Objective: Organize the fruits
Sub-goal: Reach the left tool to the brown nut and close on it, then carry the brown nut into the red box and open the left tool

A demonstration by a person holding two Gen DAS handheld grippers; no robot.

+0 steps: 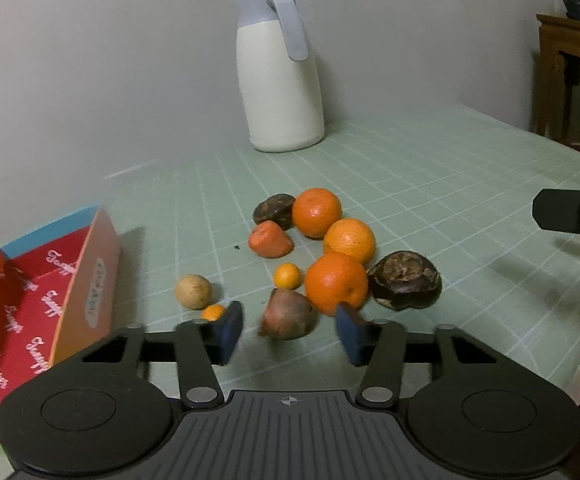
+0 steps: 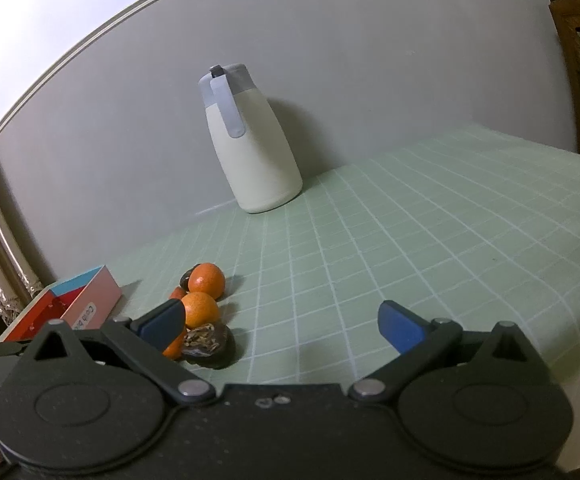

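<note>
- Right now the thing in hand looks to be the reddish-brown fruit (image 1: 288,314), a blurred, roundish piece with a pointed end, lying on the green grid mat (image 1: 430,184) at the near edge of the fruit pile.
- It sits directly ahead of the left gripper (image 1: 288,330), between the two blue pads, with a gap showing on each side; the jaws stand at a middling width and press on nothing I can see.
- Its pointed end seems to aim low and to the left, so its long axis runs roughly across the jaws; the blur makes this uncertain.
- Just beyond it, touching or nearly so, is a large orange (image 1: 336,282), which the right-hand pad overlaps in the picture; closing could nudge it.
- Around these lie two more oranges, a tiny orange (image 1: 287,275), a dark wrinkled fruit (image 1: 405,280), a tan round fruit (image 1: 193,291) and others farther back.
- A red open box (image 1: 30,304) stands to the left, near the left gripper, the likely place for sorted fruit.
- Off to the right, the right gripper (image 2: 282,326) hangs wide open and empty over bare mat, the pile beside its left pad; the left one is clearly nearer.
- At the back a white jug (image 1: 280,80) stands by the wall.
</note>
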